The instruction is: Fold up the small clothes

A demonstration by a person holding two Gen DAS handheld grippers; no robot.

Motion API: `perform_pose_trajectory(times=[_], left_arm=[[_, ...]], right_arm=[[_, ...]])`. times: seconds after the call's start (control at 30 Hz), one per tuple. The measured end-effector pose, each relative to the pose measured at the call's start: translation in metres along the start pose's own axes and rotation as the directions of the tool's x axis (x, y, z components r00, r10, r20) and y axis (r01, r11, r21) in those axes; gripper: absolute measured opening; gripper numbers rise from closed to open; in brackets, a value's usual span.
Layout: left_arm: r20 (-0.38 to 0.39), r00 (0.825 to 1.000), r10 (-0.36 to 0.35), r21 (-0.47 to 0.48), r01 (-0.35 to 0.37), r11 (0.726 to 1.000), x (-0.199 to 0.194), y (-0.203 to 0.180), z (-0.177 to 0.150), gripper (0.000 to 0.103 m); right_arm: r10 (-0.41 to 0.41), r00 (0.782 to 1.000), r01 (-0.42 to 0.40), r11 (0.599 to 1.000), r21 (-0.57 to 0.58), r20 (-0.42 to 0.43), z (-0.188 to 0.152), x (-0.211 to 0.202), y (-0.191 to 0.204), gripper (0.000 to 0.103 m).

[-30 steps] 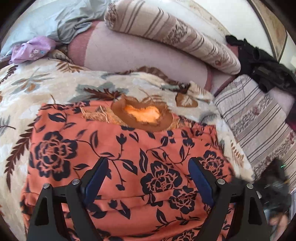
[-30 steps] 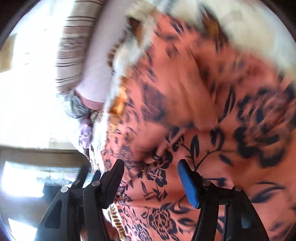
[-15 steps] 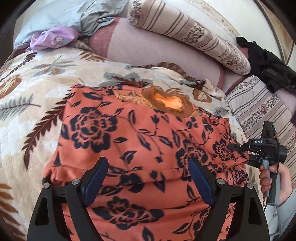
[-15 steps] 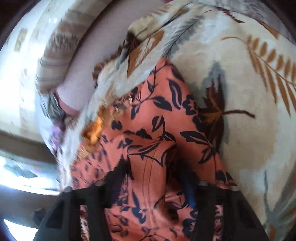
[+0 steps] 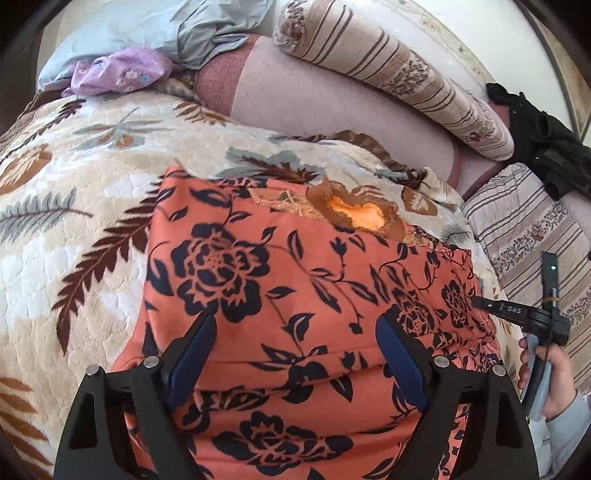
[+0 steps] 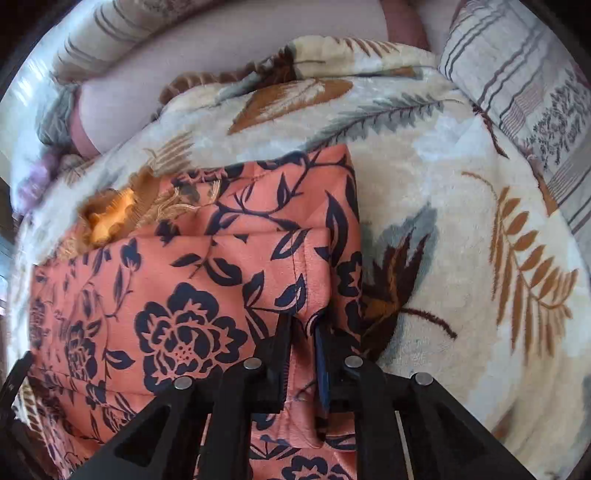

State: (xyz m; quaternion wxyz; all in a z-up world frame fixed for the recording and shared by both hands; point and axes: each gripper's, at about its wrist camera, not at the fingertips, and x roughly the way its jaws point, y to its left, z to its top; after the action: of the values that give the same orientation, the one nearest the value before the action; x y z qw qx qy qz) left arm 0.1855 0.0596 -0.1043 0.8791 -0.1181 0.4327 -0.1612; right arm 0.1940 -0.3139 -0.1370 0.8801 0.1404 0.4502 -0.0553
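An orange garment with dark floral print [image 5: 295,295] lies partly folded on a leaf-patterned blanket [image 5: 74,221], with a brown collar and lace at its far edge. My left gripper [image 5: 295,339] is open and empty, hovering above the garment's near part. My right gripper [image 6: 304,325] is shut on a pinched fold at the garment's right edge [image 6: 306,280]. It also shows in the left wrist view [image 5: 517,314], held by a hand at the garment's right side.
Striped pillows [image 5: 388,66] and a pink quilted cushion [image 5: 314,103] lie beyond the blanket. A purple cloth [image 5: 118,72] and a grey-blue cloth [image 5: 166,29] sit far left. A black item [image 5: 546,140] is at far right.
My right gripper has closed on the garment's right edge after being open. My left gripper has pulled back and up, staying open, so more of the garment shows.
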Motion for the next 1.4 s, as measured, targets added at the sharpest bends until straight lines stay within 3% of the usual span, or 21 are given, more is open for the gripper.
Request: perform_pose_trajectory(times=[0.07,0.13,0.17,0.2,0.23,0.3,0.33,0.4,0.47,0.53,0.57,0.6,0.63,0.7,0.77,0.87,0.93,1.03,1.13,1.23,1.4], left_arm=[[0.003,0.999,0.032,0.021,-0.032,0.999,0.005,-0.001,0.003,0.088],[-0.015,0.995,0.094,0.030,-0.093,0.995,0.016,0.000,0.005,0.088],[-0.026,0.990,0.135,0.032,-0.134,0.990,0.023,0.002,0.004,0.088],[-0.053,0.984,0.170,0.043,-0.168,0.985,0.032,0.005,0.002,0.088],[-0.072,0.976,0.203,0.065,-0.199,0.978,0.039,0.005,0.000,0.088],[-0.058,0.968,0.242,0.115,-0.235,0.965,0.039,-0.002,-0.002,0.088],[-0.067,0.968,0.241,0.114,-0.232,0.966,0.035,-0.004,0.000,0.088],[-0.043,0.976,0.213,0.070,-0.210,0.975,0.016,-0.006,0.003,0.088],[0.044,0.976,0.211,0.033,-0.213,0.977,-0.009,-0.004,0.001,0.088],[0.079,0.955,0.284,0.048,-0.289,0.956,-0.009,0.004,-0.008,0.099],[-0.029,0.938,0.345,0.069,-0.342,0.937,0.016,0.015,-0.011,0.100],[-0.201,0.923,0.328,0.046,-0.325,0.944,0.044,0.032,-0.017,0.103],[-0.118,0.950,0.290,-0.004,-0.292,0.956,0.034,0.037,-0.015,0.103],[-0.170,0.940,0.295,-0.034,-0.305,0.952,0.027,0.037,-0.008,0.103],[-0.159,0.950,0.270,-0.057,-0.282,0.958,0.009,0.035,-0.009,0.103],[-0.091,0.937,0.336,-0.007,-0.338,0.941,-0.020,0.028,-0.018,0.103],[-0.075,0.936,0.345,-0.005,-0.346,0.938,-0.037,0.026,-0.026,0.103],[-0.056,0.935,0.350,-0.003,-0.351,0.937,-0.063,0.021,-0.039,0.103],[-0.012,0.934,0.357,0.004,-0.357,0.934,-0.096,0.012,-0.050,0.103],[0.020,0.928,0.372,0.016,-0.373,0.928,-0.125,0.003,-0.064,0.103],[0.056,0.924,0.379,0.031,-0.381,0.924,-0.159,-0.005,-0.090,0.103]], right_arm=[[-0.003,0.998,0.000,0.999,0.053,0.056,0.000,-0.026,-0.012,0.036],[0.015,0.990,-0.028,0.996,0.088,0.143,0.007,-0.052,-0.015,0.046],[0.052,0.981,-0.072,0.992,0.101,0.189,0.011,-0.066,-0.015,0.059],[0.116,0.969,-0.140,0.985,0.099,0.216,0.016,-0.076,-0.007,0.063],[0.203,0.954,-0.226,0.970,0.085,0.220,0.019,-0.076,0.002,0.068],[0.398,0.904,-0.412,0.909,0.065,0.158,0.024,-0.054,0.015,0.078],[0.421,0.904,-0.427,0.901,0.078,0.079,0.022,-0.030,0.019,0.080],[0.338,0.934,-0.312,0.929,0.201,-0.117,0.005,0.035,0.001,0.079],[0.383,0.924,-0.368,0.891,0.265,-0.007,-0.003,0.027,-0.015,0.072],[0.377,0.926,-0.371,0.892,0.257,0.026,-0.005,0.001,-0.015,0.073],[0.383,0.922,-0.384,0.895,0.226,0.048,-0.008,-0.010,-0.013,0.076],[0.385,0.921,-0.388,0.901,0.192,0.055,-0.011,-0.016,-0.013,0.081],[0.347,0.938,-0.345,0.924,0.163,0.020,-0.015,-0.013,-0.014,0.089],[0.241,0.964,-0.221,0.961,0.166,-0.112,-0.026,0.001,-0.021,0.087],[0.279,0.959,-0.267,0.947,0.181,-0.044,-0.039,-0.030,-0.037,0.085],[0.233,0.973,-0.230,0.963,0.139,0.000,-0.069,-0.078,-0.050,0.086],[0.236,0.972,-0.234,0.967,0.103,-0.003,-0.094,-0.100,-0.055,0.086],[0.160,0.985,-0.159,0.987,0.022,-0.071,-0.135,-0.111,-0.054,0.086],[0.164,0.974,-0.156,0.986,0.060,-0.159,-0.175,-0.101,-0.073,0.086],[0.206,0.969,-0.198,0.977,0.074,-0.133,-0.196,-0.113,-0.084,0.086],[0.321,0.937,-0.300,0.941,0.154,-0.137,-0.220,-0.121,-0.098,0.086]])
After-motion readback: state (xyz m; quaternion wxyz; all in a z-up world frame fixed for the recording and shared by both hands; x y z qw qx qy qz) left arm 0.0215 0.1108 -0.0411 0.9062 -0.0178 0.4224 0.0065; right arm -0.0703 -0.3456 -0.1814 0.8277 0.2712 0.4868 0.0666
